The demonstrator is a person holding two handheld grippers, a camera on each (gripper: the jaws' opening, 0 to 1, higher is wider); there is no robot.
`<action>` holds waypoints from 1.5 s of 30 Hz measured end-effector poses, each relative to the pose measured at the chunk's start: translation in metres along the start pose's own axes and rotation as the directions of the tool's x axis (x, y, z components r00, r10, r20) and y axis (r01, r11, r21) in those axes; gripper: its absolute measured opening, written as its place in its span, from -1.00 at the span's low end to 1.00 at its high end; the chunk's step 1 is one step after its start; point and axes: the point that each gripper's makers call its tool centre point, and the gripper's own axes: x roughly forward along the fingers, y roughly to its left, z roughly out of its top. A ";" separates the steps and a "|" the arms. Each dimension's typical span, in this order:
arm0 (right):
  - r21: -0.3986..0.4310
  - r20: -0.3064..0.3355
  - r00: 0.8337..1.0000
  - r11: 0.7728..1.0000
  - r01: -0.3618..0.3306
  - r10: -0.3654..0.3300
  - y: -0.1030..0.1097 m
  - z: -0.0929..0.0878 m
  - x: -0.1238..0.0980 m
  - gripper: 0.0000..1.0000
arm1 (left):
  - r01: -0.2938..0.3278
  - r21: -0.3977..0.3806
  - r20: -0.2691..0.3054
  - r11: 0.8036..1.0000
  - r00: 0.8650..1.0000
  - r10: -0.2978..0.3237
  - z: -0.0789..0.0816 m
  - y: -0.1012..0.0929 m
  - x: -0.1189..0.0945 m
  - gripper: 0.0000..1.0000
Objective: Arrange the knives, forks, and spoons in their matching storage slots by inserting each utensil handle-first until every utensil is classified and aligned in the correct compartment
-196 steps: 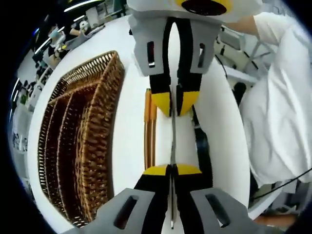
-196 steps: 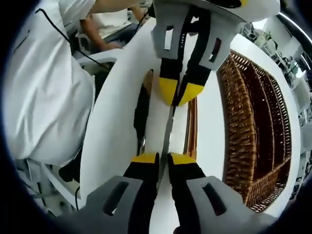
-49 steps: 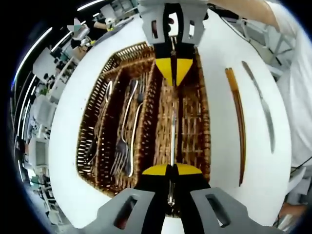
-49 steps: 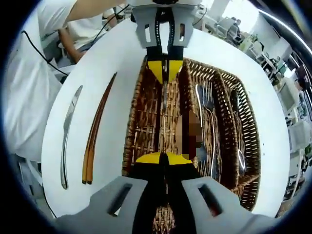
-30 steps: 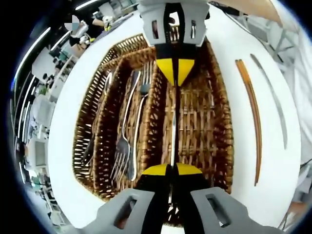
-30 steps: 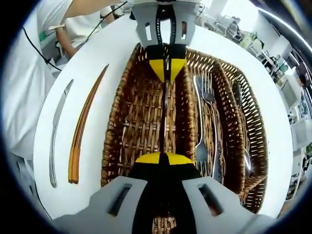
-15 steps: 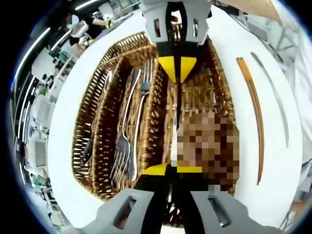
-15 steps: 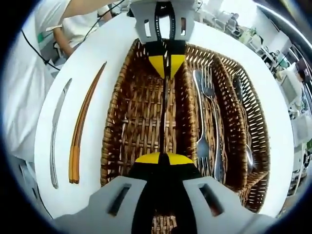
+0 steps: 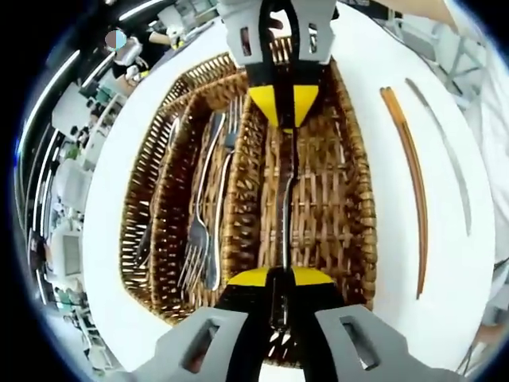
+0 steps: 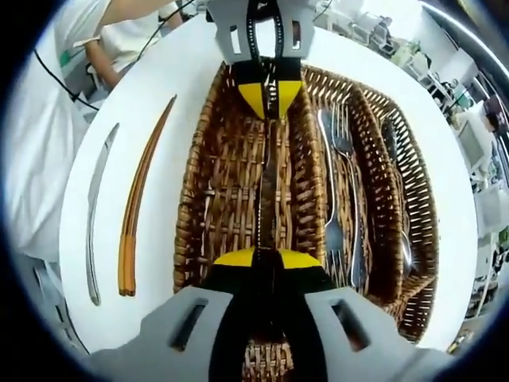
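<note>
A silver knife (image 9: 285, 199) hangs lengthwise over the wide compartment of a brown wicker basket (image 9: 362, 207), held at both ends. My left gripper (image 9: 278, 277) is shut on one end, and my right gripper (image 9: 284, 107) faces it, shut on the other. In the right gripper view the same knife (image 10: 265, 183) runs from my right gripper (image 10: 266, 259) up to the left gripper (image 10: 269, 97). Forks (image 9: 208, 215) lie in the middle compartment and a spoon (image 9: 151, 231) in the narrow outer one. I cannot tell whether the knife touches the basket floor.
On the white table beside the basket lie orange chopsticks (image 10: 139, 207) and a second knife (image 10: 97, 215). A person in white (image 10: 48, 119) stands past that table edge. Desks and equipment fill the room behind the basket's far side.
Both grippers carried the knife from over the bare table to above the basket's wide compartment. Over the last second it has sunk slightly closer to the wicker.
</note>
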 end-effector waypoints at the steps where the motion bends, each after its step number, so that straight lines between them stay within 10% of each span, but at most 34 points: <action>1: 0.004 -0.004 1.000 1.000 -0.001 0.001 0.000 -0.001 -0.001 -0.82 | -0.003 0.000 -0.002 1.000 1.000 0.003 -0.001 0.000 0.000 -0.87; 19: -0.003 -0.070 0.998 1.000 -0.006 0.006 0.005 -0.007 -0.006 -0.76 | -0.040 0.052 -0.017 0.998 0.999 0.040 0.002 -0.006 -0.002 -0.83; 45: 0.203 -0.081 0.997 0.979 0.010 0.007 -0.006 -0.019 -0.010 -0.76 | -0.091 0.040 0.015 0.995 0.996 0.090 0.005 -0.001 -0.003 -0.83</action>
